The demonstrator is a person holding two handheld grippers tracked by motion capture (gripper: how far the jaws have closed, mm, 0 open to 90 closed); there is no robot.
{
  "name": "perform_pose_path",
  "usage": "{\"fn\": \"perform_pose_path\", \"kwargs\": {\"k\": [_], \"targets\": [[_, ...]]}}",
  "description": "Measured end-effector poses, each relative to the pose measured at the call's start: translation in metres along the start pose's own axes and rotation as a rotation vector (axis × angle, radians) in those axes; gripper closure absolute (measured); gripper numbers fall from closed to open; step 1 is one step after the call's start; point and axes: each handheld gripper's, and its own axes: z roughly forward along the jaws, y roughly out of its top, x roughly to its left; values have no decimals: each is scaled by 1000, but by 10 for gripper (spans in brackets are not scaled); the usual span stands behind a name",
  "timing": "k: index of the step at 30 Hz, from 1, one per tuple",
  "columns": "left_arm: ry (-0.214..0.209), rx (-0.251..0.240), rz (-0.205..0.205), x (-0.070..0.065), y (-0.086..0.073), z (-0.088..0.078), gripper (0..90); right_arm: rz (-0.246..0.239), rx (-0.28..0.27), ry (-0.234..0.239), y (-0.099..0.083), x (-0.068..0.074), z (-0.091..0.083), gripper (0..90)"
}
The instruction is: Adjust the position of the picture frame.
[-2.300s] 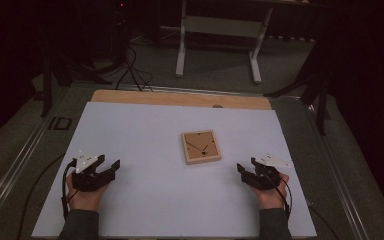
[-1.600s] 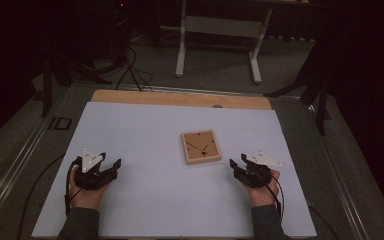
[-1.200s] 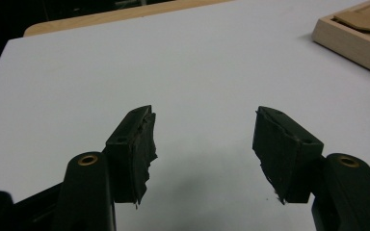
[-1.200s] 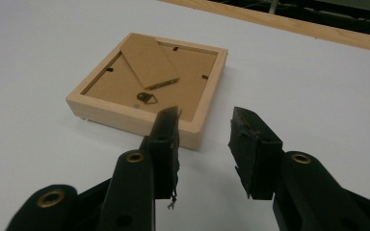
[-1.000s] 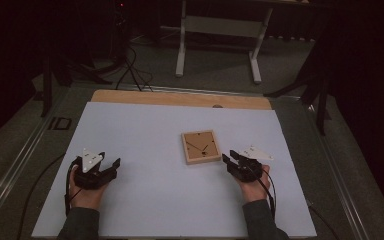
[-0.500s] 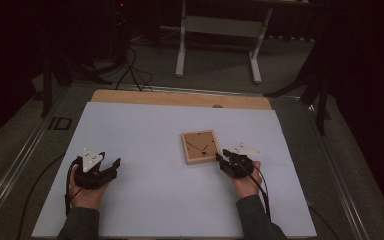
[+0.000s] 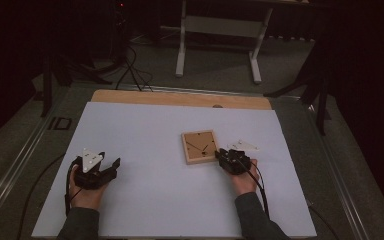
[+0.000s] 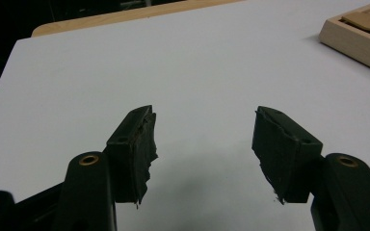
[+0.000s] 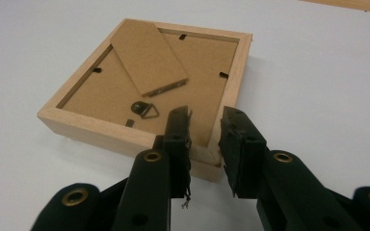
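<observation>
A small wooden picture frame (image 7: 199,146) lies face down on the white tabletop, its brown backing, folded stand and metal hanger facing up (image 9: 202,62). My right gripper (image 7: 221,156) is at the frame's near right corner. Its jaws (image 9: 206,115) have just been closing and stand a narrow gap apart, straddling the right rail; I see no pad pressing on it. My left gripper (image 7: 111,166) rests at the left of the table, jaws wide open (image 8: 204,115) with nothing between them. The frame's corner (image 8: 356,33) lies far off to its right.
The white sheet (image 7: 155,130) covers the table, with a bare wooden strip (image 7: 180,98) along the far edge. Beyond the table, a white stand (image 7: 220,30) and cables (image 7: 130,65) sit on the dark floor. A metal rail (image 7: 25,150) runs along the left side.
My right gripper has moved left across the table from near the right edge to the frame's near right corner. The left gripper has stayed put.
</observation>
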Motion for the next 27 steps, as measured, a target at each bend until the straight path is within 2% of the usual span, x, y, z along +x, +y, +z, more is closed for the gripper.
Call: {"fn": "perform_pose_path", "kwargs": {"k": [6,10,13,18,20,27], "targets": [[1,0,0,0,0,0,405,1,-4,-5,2,0,3,729],[1,-2,-4,1,0,-1,404,-4,6,-34,2,-4,7,716],[1,-6,-7,2,0,-2,405,29,6,-18,2,-8,10,719],[2,-5,-6,2,0,-2,404,46,9,8,2,-10,11,770],[2,-5,-6,1,0,-2,404,69,10,21,2,-14,10,793],[3,-2,-4,1,0,-2,404,54,13,9,2,-12,10,795]]}}
